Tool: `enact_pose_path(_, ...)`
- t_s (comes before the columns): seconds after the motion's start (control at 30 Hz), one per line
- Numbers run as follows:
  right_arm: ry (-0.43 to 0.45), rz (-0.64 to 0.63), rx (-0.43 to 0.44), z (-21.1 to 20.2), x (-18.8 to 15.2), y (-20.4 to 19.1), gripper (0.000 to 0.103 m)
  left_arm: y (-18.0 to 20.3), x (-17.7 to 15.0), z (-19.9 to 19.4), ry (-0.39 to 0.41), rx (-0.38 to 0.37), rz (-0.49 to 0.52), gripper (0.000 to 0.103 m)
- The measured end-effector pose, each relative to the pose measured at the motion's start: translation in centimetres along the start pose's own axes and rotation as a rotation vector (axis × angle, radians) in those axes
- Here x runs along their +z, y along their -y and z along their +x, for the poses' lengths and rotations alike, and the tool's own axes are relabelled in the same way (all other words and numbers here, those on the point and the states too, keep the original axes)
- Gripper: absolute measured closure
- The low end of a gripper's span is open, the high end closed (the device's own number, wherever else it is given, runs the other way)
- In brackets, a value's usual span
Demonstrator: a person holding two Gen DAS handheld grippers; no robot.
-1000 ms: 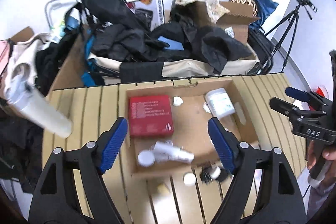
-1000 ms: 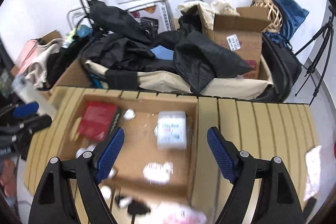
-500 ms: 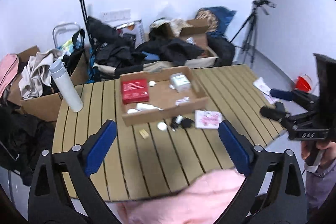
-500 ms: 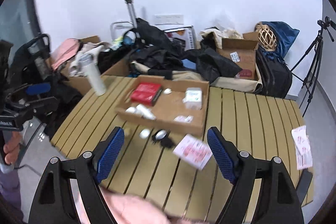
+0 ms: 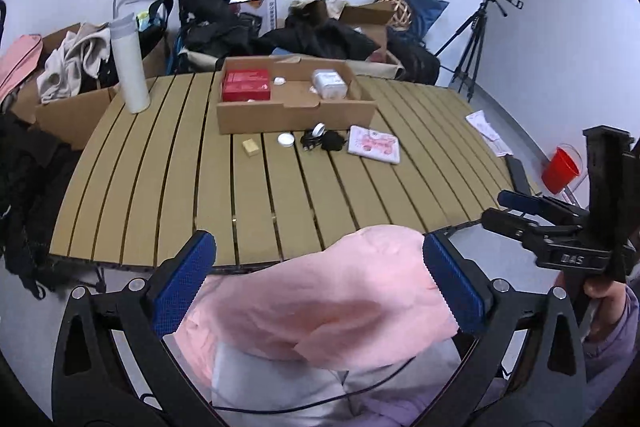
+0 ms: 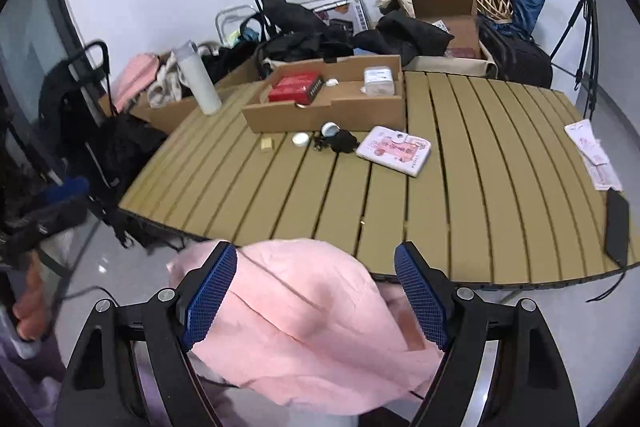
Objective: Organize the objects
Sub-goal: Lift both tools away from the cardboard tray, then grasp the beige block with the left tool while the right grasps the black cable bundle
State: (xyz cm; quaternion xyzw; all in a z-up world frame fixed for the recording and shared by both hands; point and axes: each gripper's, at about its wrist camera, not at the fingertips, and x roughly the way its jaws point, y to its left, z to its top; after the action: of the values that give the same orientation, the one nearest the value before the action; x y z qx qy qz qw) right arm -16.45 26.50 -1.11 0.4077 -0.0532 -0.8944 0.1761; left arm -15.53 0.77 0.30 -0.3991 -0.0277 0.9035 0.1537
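Left wrist view: the left gripper is back off the near edge of the table, its jaws opening, nothing pressed by the pads. Pink cloth — apparently the person's clothing — shows between and below them, not gripped. The right gripper appears at the right edge, held in a hand. The goods to be sorted sit well away, at the far side: a box holding a red pack and a white pack. Just in front of it lie a tan block, a white cap, a black tangle and a pink booklet. My reading: the loose items lie beside the box because they are yet to go in. A white bottle stands upright at the left corner.

Right wrist view: the right gripper has its jaws apart and empty, over the same pink cloth. The box and booklet lie ahead; a black slab and papers rest near the right edge.

Surface and room: slatted tan table, mostly bare at the near half. Behind it, a heap of dark clothes, cartons and a tripod against a white wall — cluttered.
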Motion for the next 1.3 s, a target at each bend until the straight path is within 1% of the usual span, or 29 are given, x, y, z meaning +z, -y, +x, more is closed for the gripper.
enact_pose_path(0.1, 0.005, 0.003, 0.005, 0.6, -0.3, 0.1, 0.019, -0.4, -0.3, 0.9, -0.011, 0.003, -0.009, 0.0)
enact_pose_path(0.2, -0.01, 0.009, 0.019, 1.8, -0.1, 0.6, 0.019, -1.2, 0.0, 2.6, -0.032, 0.017, -0.022, 0.0)
enact_pose_path(0.33, -0.03, 0.029, 0.031, 4.0, 0.5, 1.4, 0.019, -2.7, 0.8, 5.8, -0.082, 0.036, -0.06, 0.002)
enact_pose_path(0.43, -0.037, 0.031, 0.037, 5.7, 1.6, 1.9, 0.019, -4.0, 1.9, 8.3, -0.088, 0.04, -0.077, 0.004)
enact_pose_path(0.47, -0.04, 0.029, 0.04, 6.3, 2.0, 1.9, 0.019, -4.3, 2.3, 9.3, -0.083, 0.052, -0.075, 0.006)
enact_pose_path(0.53, -0.052, 0.018, 0.046, 8.2, 3.1, 2.1, 0.019, -4.8, 3.5, 11.7, -0.062, 0.103, -0.035, 0.012)
enact_pose_path(0.6, -0.072, 0.02, 0.049, 10.4, 4.0, 2.3, 0.021, -5.3, 4.5, 14.2, -0.049, 0.134, 0.001, 0.019)
enact_pose_path(0.63, -0.082, 0.019, 0.056, 11.6, 4.5, 2.4, 0.026, -5.8, 5.2, 16.1, -0.064, 0.153, 0.011, 0.021)
enact_pose_path(0.67, -0.095, 0.012, 0.06, 12.9, 5.1, 2.5, 0.028, -6.3, 5.6, 17.5, -0.074, 0.162, 0.014, 0.027)
enact_pose_path(0.7, -0.102, -0.003, 0.059, 14.3, 5.8, 2.6, 0.028, -6.7, 6.1, 19.0, -0.085, 0.164, 0.017, 0.029)
enact_pose_path(0.77, -0.096, -0.045, 0.028, 16.2, 7.1, 2.7, 0.029, -8.0, 7.0, 22.2, -0.113, 0.169, 0.014, 0.032)
enact_pose_path(0.8, -0.091, -0.08, 0.007, 17.3, 7.9, 2.8, 0.029, -8.6, 7.5, 23.9, -0.13, 0.188, 0.005, 0.034)
enact_pose_path(0.87, -0.116, -0.142, -0.013, 19.9, 9.3, 2.9, 0.029, -9.2, 7.9, 25.8, -0.127, 0.207, 0.01, 0.035)
enact_pose_path(0.93, -0.128, -0.176, -0.018, 22.2, 10.5, 3.0, 0.029, -9.7, 8.2, 27.5, -0.127, 0.204, 0.004, 0.035)
enact_pose_path(1.0, -0.144, -0.21, -0.024, 24.5, 11.3, 2.9, 0.031, -10.3, 8.2, 28.9, -0.158, 0.197, -0.019, 0.045)
enact_pose_path(1.03, -0.152, -0.231, -0.041, 25.8, 11.6, 2.9, 0.033, -10.5, 8.2, 29.4, -0.17, 0.189, -0.032, 0.047)
enact_pose_path(1.07, -0.156, -0.243, -0.047, 26.5, 11.8, 2.8, 0.034, -10.6, 8.1, 29.7, -0.176, 0.189, -0.035, 0.05)
enact_pose_path(1.1, -0.161, -0.255, -0.056, 27.2, 11.8, 2.7, 0.034, -10.5, 8.0, 30.0, -0.176, 0.193, -0.03, 0.055)
enact_pose_path(1.13, -0.17, -0.271, -0.074, 28.1, 11.8, 2.7, 0.037, -10.3, 7.8, 30.3, -0.177, 0.203, -0.012, 0.059)
enact_pose_path(1.17, -0.178, -0.287, -0.085, 28.7, 11.7, 2.6, 0.043, -10.2, 7.8, 30.2, -0.162, 0.208, -0.001, 0.061)
enact_pose_path(1.2, -0.185, -0.296, -0.089, 29.2, 11.6, 2.6, 0.046, -10.0, 7.8, 30.2, -0.157, 0.215, 0.01, 0.064)
enact_pose_path(1.23, -0.192, -0.301, -0.09, 29.6, 11.4, 2.5, 0.052, -9.9, 7.7, 30.2, -0.15, 0.215, 0.02, 0.069)
enact_pose_path(1.27, -0.19, -0.303, -0.095, 29.7, 11.3, 2.5, 0.057, -9.8, 7.7, 30.1, -0.148, 0.212, 0.023, 0.08)
enact_pose_path(1.3, -0.186, -0.303, -0.097, 29.7, 11.2, 2.5, 0.057, -9.9, 7.7, 30.1, -0.15, 0.211, 0.022, 0.081)
